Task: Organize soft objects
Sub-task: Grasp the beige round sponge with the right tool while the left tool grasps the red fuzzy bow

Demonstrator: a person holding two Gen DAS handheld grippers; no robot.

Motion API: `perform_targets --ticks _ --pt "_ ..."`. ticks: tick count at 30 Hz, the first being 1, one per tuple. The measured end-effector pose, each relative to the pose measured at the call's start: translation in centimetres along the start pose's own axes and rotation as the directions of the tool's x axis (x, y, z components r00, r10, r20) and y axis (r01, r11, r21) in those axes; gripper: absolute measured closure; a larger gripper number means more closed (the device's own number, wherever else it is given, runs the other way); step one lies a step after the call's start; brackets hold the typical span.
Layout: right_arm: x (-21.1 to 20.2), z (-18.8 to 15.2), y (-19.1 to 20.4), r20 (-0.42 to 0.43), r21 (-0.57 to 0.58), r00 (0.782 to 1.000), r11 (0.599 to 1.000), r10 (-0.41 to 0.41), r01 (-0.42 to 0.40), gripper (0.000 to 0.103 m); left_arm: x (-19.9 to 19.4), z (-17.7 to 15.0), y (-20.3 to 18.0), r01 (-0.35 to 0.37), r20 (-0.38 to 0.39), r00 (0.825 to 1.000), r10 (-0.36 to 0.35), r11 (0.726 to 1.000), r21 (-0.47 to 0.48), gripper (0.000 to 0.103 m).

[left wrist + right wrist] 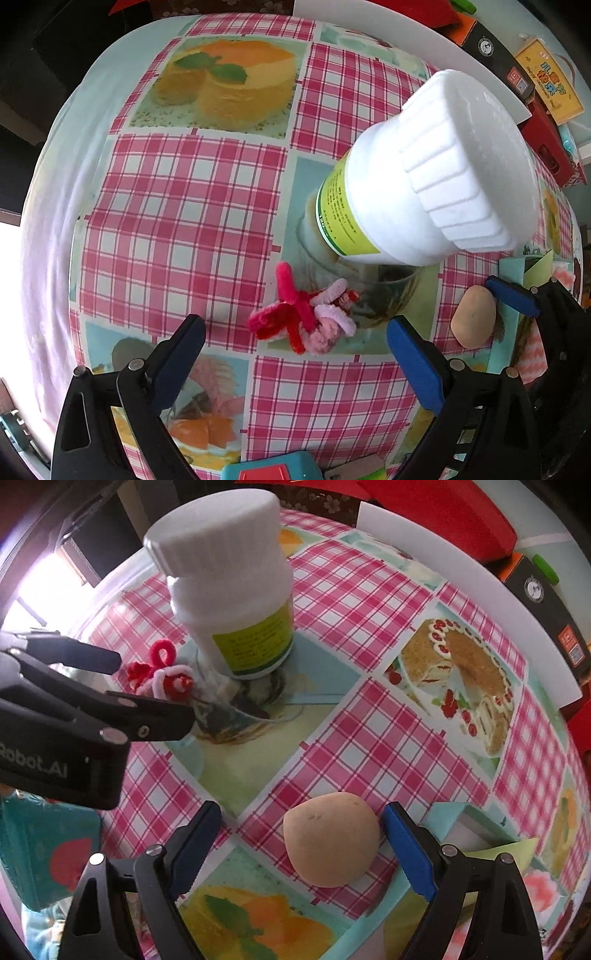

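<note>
left gripper (295, 332) jaws apart, pipe-cleaner bundle (303, 314) between | right gripper (301, 834) jaws apart, potato (330, 840) between | bottle (236, 590) at 11 o'clock

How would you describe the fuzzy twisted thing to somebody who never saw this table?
Find the big white bottle standing on the pink checked tablecloth. Right at its base lies a small bundle of pipe cleaners. It is the only fuzzy thing, red and pale pink, unlike the smooth tan potato-shaped lump nearby.

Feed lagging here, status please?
Left gripper open over pipe-cleaner bundle. Right gripper open around tan squishy. White bottle stands beside bundle.
</note>
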State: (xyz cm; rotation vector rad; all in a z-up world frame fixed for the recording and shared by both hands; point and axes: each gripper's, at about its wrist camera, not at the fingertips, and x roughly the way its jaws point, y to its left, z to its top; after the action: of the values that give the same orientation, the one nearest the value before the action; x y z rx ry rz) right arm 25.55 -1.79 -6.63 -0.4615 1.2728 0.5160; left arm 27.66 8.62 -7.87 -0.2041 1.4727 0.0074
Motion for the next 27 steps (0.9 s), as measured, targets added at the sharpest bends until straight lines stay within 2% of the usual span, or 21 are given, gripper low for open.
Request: perform_targets --ticks 2,4,6,8,10,13,18,23,27 --pt "0.5 0.2 -0.2 0.0 0.008 1.0 1.0 0.009 -0.009 0.012 0.3 -0.1 0.2 -0.009 0.004 1.0 0.009 1.0 0.007 0.012" --pt "0.9 0.3 -0.4 -0.001 0.016 1.0 1.0 0.017 -0.017 0.011 0.5 -0.4 0.5 -0.015 0.011 1.0 0.015 1.0 0.015 0.014" --pt "1.4 0.5 -0.5 -0.016 0.02 1.0 1.0 0.016 -0.016 0.0 0.5 -0.3 0.5 -0.012 0.016 1.0 0.012 1.0 0.017 0.014" --pt "2.2 0.6 -0.5 -0.043 0.014 0.999 1.0 0.016 -0.016 0.0 0.4 -0.1 0.4 -0.015 0.02 1.0 0.014 1.0 0.021 0.016" --pt "2.8 0.7 -0.6 -0.042 0.015 0.999 1.0 0.016 -0.016 0.0 0.5 0.0 0.3 -0.02 0.022 1.0 0.02 0.999 0.027 0.017" --pt "3.3 0.8 -1.0 -0.037 0.021 0.999 1.0 0.024 -0.023 0.0 0.4 -0.1 0.0 -0.027 0.026 0.999 0.027 0.999 0.034 0.023" --pt "2.8 0.1 -1.0 -0.02 0.028 1.0 1.0 0.013 -0.013 0.0 -0.1 0.0 0.2 -0.022 0.023 1.0 0.021 0.999 0.036 0.026" --pt "2.4 0.2 -1.8 -0.015 0.034 0.999 0.999 0.04 -0.039 0.0 -0.8 -0.2 1.2 -0.013 0.027 1.0 0.012 0.999 0.03 0.047" --pt "2.0 -0.2 -2.1 -0.005 0.024 1.0 0.999 0.026 -0.026 0.01 -1.1 -0.5 1.9 0.001 0.03 1.0 -0.002 1.0 0.027 0.052"
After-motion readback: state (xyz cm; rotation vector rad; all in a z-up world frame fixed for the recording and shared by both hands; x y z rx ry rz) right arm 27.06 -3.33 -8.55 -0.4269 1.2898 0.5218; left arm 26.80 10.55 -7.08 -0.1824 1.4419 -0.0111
